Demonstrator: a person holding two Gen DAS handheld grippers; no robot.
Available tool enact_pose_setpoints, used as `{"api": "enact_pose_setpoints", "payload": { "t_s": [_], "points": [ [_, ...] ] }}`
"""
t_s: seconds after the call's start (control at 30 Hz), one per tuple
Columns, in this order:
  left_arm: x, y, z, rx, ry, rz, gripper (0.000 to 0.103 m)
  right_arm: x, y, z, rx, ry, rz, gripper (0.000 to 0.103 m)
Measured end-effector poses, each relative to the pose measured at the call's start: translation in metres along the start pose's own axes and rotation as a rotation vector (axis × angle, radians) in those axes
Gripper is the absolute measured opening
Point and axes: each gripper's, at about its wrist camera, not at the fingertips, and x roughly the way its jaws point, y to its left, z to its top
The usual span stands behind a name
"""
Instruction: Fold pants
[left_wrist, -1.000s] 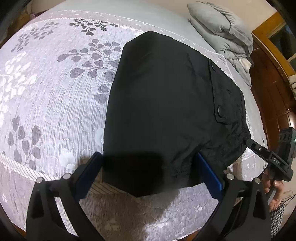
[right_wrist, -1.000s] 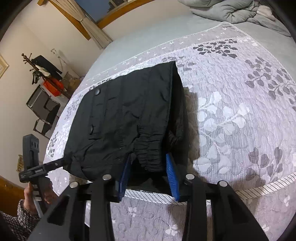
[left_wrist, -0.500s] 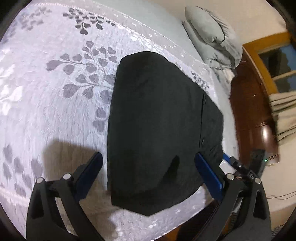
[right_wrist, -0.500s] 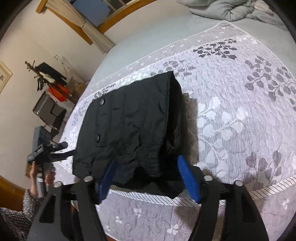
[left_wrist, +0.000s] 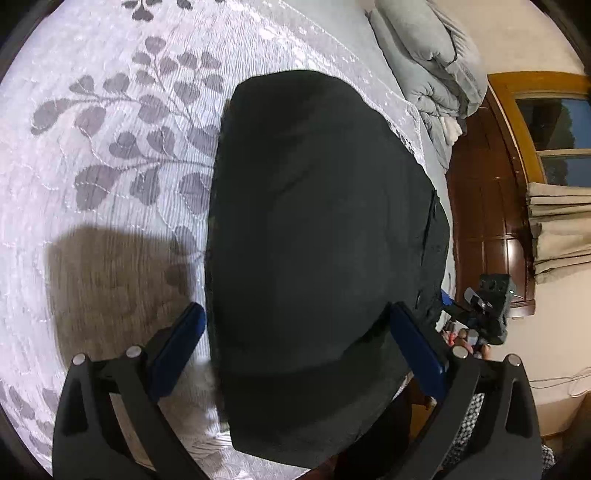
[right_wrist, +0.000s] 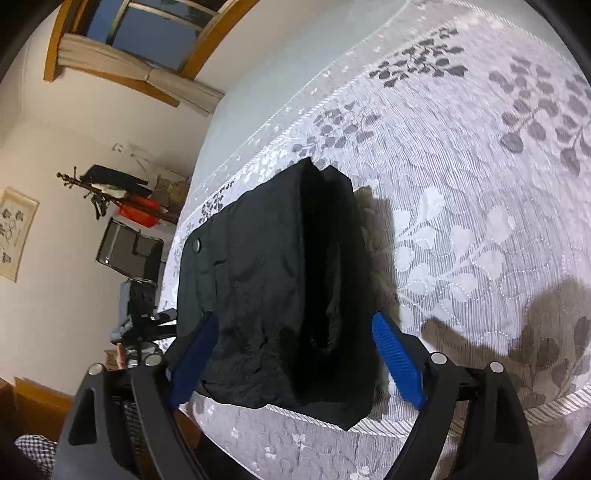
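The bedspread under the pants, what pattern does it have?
The bedspread is pale with grey and white leafy sprigs, clearest in the right wrist view.

A second ago the right gripper (right_wrist: 295, 354) was pinched on the gathered waist of the black pants (right_wrist: 273, 295) — now its blue fingers (right_wrist: 397, 360) are spread wide, one on each side of the pile, not touching it. Both grippers have lifted up off the bed (left_wrist: 110, 184). The left gripper (left_wrist: 295, 350) has tipped too — the window (left_wrist: 554, 144) and curtain (left_wrist: 557, 229) now show at its right side.
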Motion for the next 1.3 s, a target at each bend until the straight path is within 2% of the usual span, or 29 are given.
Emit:
{"api": "enact_pose_setpoints", "payload": {
  "t_s": [0.47, 0.63, 0.7, 0.8, 0.9, 0.97, 1.13, 1.3],
  "points": [
    [0.024, 0.004, 0.004, 0.017, 0.074, -0.053, 0.100, 0.027, -0.020, 0.002, 0.032, 0.077, 0.024, 0.093],
    [0.031, 0.008, 0.007, 0.015, 0.096, -0.108, 0.100, 0.042, -0.031, 0.003, 0.053, 0.107, 0.023, 0.093],
    [0.032, 0.004, 0.004, 0.027, 0.091, -0.094, 0.100, 0.046, -0.033, 0.002, 0.056, 0.110, 0.027, 0.094],
    [0.035, -0.011, -0.003, 0.103, 0.098, -0.055, 0.100, 0.048, -0.034, 0.002, 0.049, 0.111, 0.035, 0.095],
    [0.043, -0.014, -0.006, 0.136, 0.128, -0.075, 0.100, 0.057, -0.034, 0.003, 0.042, 0.124, 0.035, 0.095],
    [0.050, -0.018, -0.005, 0.129, 0.147, -0.088, 0.100, 0.063, -0.032, 0.004, 0.025, 0.135, 0.026, 0.097],
    [0.065, -0.025, 0.000, 0.112, 0.181, -0.067, 0.100, 0.074, -0.020, 0.003, -0.050, 0.147, -0.004, 0.100],
    [0.073, -0.031, 0.002, 0.099, 0.186, -0.049, 0.101, 0.076, -0.013, 0.002, -0.097, 0.155, -0.022, 0.100]
  ]
}}
